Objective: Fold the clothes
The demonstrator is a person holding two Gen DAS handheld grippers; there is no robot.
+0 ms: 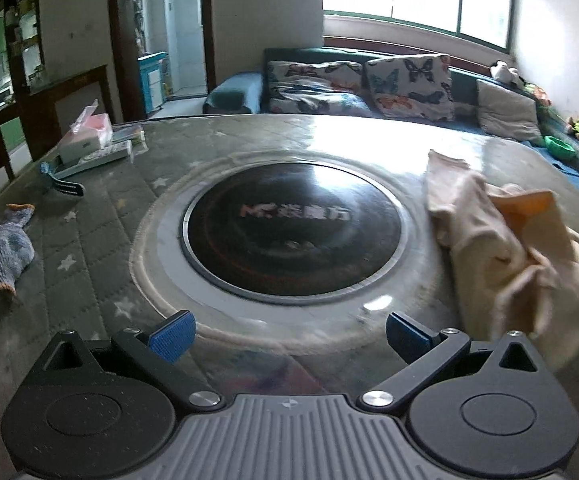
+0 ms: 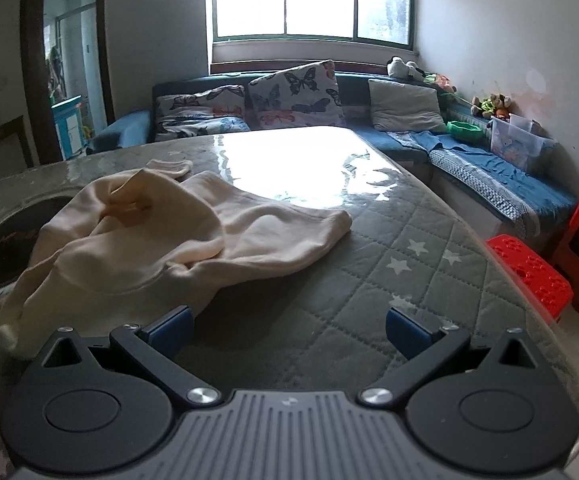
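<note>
A cream garment (image 2: pixel 177 236) lies crumpled on the grey quilted table cover (image 2: pixel 389 280). In the left wrist view it (image 1: pixel 501 248) lies to the right of the round black hob. My left gripper (image 1: pixel 289 334) is open and empty, above the near rim of the hob, left of the garment. My right gripper (image 2: pixel 289 330) is open and empty, above the table cover, its left finger (image 2: pixel 171 330) close to the garment's near edge.
A round black hob (image 1: pixel 293 228) is set in the table's middle. A blue knitted glove (image 1: pixel 1 252), a tissue box (image 1: pixel 85 132) and a remote (image 1: pixel 101 156) lie at the left. Red stools (image 2: pixel 537 272) stand right of the table. A sofa (image 2: pixel 289 100) runs behind.
</note>
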